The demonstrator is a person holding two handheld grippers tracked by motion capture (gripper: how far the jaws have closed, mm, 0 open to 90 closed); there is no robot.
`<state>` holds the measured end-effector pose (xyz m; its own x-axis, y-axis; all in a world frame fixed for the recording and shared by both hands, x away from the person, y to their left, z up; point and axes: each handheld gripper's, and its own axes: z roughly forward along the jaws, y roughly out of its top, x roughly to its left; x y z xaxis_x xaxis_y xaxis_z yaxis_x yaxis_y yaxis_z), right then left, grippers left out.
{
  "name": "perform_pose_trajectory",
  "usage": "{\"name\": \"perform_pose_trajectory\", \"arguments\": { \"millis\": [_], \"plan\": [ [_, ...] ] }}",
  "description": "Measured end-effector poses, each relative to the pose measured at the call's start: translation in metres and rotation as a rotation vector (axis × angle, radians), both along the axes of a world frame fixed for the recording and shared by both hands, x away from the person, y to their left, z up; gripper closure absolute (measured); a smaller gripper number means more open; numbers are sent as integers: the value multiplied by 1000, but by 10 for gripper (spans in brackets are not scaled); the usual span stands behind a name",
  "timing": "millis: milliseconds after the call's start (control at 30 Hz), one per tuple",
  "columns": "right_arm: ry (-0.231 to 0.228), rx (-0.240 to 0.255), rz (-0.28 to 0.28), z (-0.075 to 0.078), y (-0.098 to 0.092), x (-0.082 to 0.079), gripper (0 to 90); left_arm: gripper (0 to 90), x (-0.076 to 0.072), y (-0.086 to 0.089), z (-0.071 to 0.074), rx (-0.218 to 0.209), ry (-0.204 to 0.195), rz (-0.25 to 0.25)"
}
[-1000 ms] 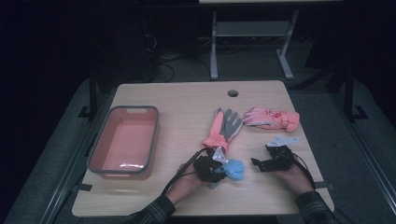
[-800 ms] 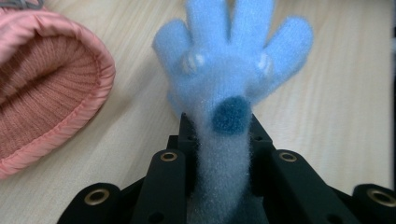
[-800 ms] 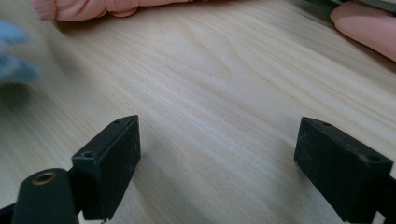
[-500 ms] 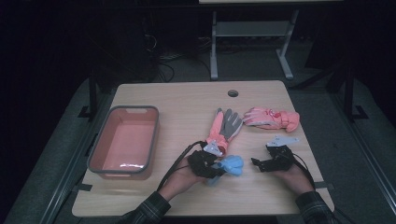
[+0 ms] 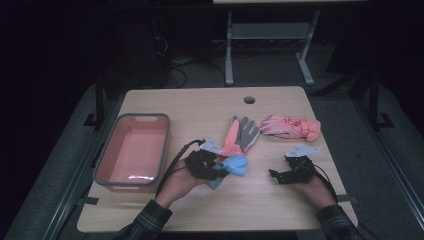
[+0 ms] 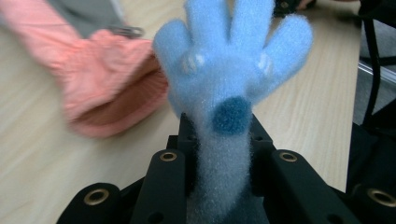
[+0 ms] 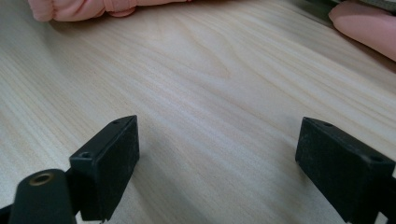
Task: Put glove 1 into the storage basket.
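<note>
Wooden table [image 5: 210,107]; blue glove's [image 6: 231,70] cuff tool-hidden

The blue glove's [image 6: 231,93] fingertips are cut off by the top edge.

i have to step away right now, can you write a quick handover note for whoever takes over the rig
Left hand-held gripper: shut on the blue glove, gripping its cuff end, fingers pointing away, held near the table's front middle.
Right hand-held gripper: jaws wide open, nothing between them, low over bare table at the front right.
Orange-and-grey glove: flat on the table just beyond the left gripper.
Pink glove: on the table, back right.
Bin: at the left, nothing in it.
Done: blue glove picked up.
Left, probably: put the gloves in the bin, blue one first.
</note>
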<state>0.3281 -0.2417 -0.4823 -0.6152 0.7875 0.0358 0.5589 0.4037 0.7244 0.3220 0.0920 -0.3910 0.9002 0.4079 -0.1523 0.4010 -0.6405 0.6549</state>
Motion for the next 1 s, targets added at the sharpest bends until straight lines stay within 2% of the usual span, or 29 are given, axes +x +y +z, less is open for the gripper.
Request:
{"name": "perform_pose_trajectory", "arguments": {
  "millis": [167,233,367,400,433,500,533,567,700,733,867,933,1000],
  "plan": [
    [0,0,0,0,0,0,129,738,7,21,14,8,-22,47],
    [0,1,0,0,0,0,130,738,10,32,20,-6,-28,81],
    [1,1,-1,0,0,0,130,738,15,52,30,-9,-43,137],
    [1,1,-1,0,0,0,130,738,15,52,30,-9,-43,137],
    [1,1,-1,0,0,0,130,738,17,62,33,-10,-52,168],
    [1,1,-1,0,0,0,130,738,18,66,34,-5,-58,179],
    [1,1,-1,0,0,0,130,737,20,76,38,-3,-68,209],
    [1,1,-1,0,0,0,130,737,20,76,38,-3,-68,209],
    [0,1,-1,0,0,0,130,737,24,97,44,-11,-92,272],
    [0,1,-1,0,0,0,130,737,24,97,44,-11,-92,272],
    [0,1,-1,0,0,0,130,737,27,115,46,-5,-109,333],
    [0,0,-1,0,0,0,130,737,27,119,47,-2,-114,341],
    [1,1,-1,0,0,0,130,736,28,129,50,-3,-123,373]
  ]
}}
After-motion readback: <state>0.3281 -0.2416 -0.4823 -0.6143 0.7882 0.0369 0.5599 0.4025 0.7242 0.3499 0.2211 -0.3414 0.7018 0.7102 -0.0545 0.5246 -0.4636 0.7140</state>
